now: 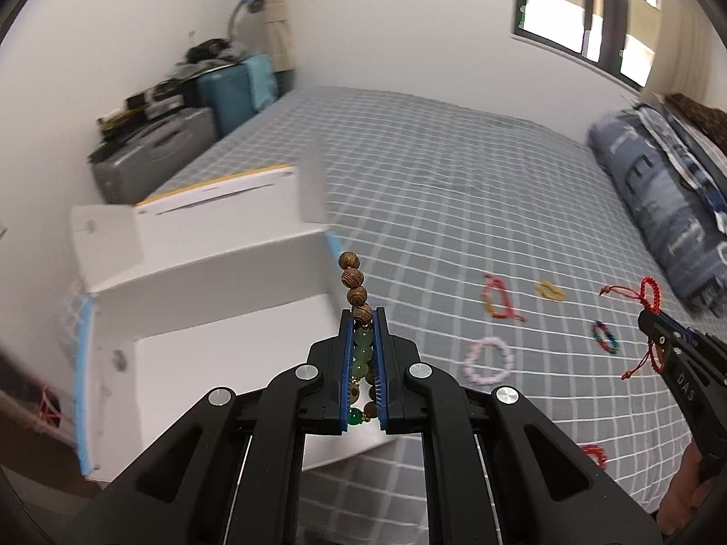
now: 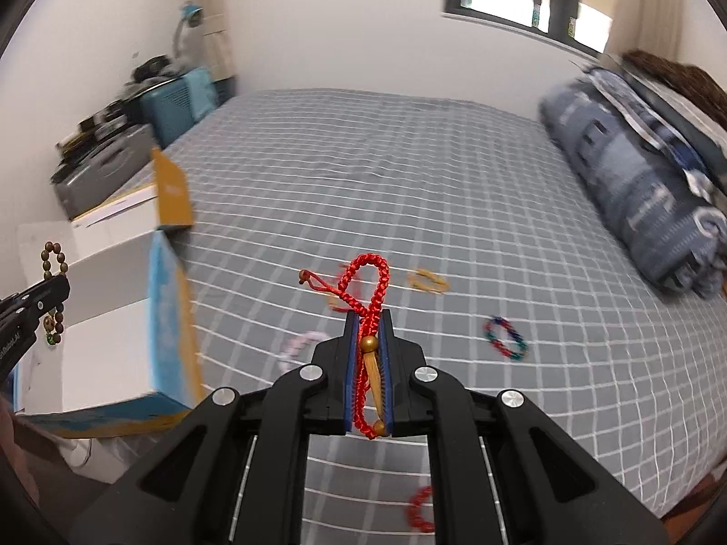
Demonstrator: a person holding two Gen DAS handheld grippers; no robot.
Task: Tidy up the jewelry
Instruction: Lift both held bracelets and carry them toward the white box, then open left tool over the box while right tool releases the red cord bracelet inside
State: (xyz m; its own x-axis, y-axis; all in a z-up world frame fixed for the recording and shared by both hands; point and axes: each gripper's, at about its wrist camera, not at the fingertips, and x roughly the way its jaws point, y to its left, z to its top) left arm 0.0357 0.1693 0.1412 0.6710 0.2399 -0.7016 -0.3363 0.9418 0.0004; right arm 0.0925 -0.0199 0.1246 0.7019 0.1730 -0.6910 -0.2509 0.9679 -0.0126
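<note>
Grey checked bed [image 1: 454, 172], white box [image 1: 218, 318] at left. Left gripper [image 1: 363, 318] clamped on wooden-bead bracelet [image 1: 352, 279], nearest box; right gripper [image 2: 368, 318] clamped on red cord bracelet [image 2: 372, 281], box far left.

Motion blurs the white box [image 1: 218, 318] and rolled quilt [image 2: 636, 190]; tool pads hide part of the beaded bracelet [image 1: 356, 290].

Left gripper [image 1: 363, 318] clamped tight, pointing down at an angle, fingers [image 1: 380, 363] nearly parallel w/ a thin gap. Right gripper [image 2: 367, 320] same: pinched closed, tilted down approx. the same. Both held up off the surface, well apart, side by side.
</note>
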